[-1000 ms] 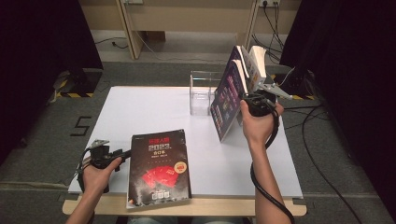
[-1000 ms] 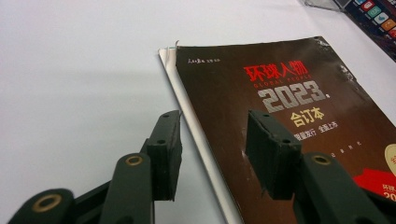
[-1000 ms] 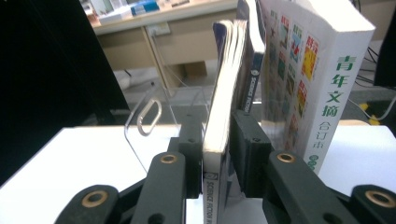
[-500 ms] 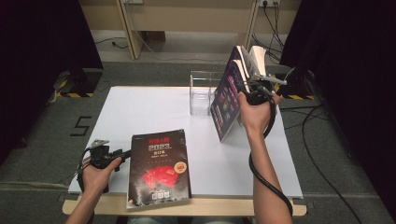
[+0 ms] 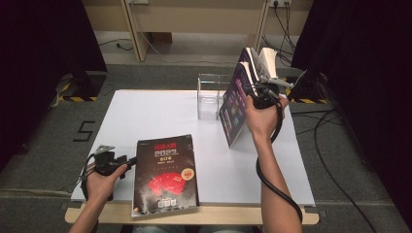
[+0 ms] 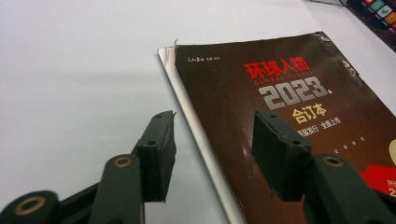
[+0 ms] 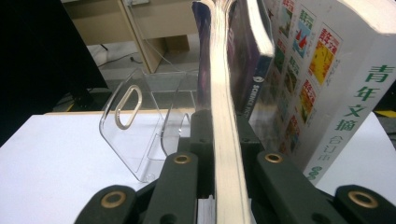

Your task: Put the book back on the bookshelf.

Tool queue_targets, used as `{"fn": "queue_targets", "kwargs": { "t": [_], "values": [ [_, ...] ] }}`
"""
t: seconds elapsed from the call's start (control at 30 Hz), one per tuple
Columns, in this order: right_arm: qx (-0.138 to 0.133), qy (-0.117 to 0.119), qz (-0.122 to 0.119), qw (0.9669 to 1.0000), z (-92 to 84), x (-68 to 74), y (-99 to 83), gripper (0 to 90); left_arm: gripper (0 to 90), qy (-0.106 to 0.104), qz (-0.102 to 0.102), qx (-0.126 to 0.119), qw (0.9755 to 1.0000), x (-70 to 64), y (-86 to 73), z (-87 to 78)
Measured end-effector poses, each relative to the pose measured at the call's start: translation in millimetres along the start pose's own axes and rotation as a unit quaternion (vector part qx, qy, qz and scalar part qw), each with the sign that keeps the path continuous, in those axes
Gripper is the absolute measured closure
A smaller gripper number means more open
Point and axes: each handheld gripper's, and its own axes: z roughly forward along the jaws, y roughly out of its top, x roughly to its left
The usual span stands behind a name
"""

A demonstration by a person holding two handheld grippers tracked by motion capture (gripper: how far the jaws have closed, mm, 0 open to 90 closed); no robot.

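The right gripper point(image 5: 260, 92) has just squeezed shut on the purple book point(image 7: 224, 140); it may tip over. The left gripper point(image 6: 212, 154) has just opened wider beside the black book point(image 6: 299, 102).

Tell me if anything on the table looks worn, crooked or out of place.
The black magazine lying flat hangs slightly over the table's near edge, with scuffed corners and a frayed top spine corner. The purple magazine leans tilted, clamped in the right gripper. The left gripper sits open at the black one's spine.

Purple-covered magazine point(image 5: 234, 104) standing tilted beside a clear rack point(image 5: 210, 97) — dark 2023 magazine point(image 5: 166, 174) flat near table edge
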Motion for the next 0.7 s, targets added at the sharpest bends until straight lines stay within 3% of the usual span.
{"fn": "queue_targets", "kwargs": {
  "t": [0.37,0.7],
  "values": [
    [-0.039,0.013,-0.025,0.9989,-5.3,12.8,5.9,83.0,48.5,-0.001,0.002,0.001,1.0,-0.2,-0.2,0.7],
    [-0.079,0.005,-0.025,0.9965,-2.4,18.9,22.2,83.0,48.7,-0.002,0.003,0.0,1.0,-1.0,-0.2,1.1]
  ]
}}
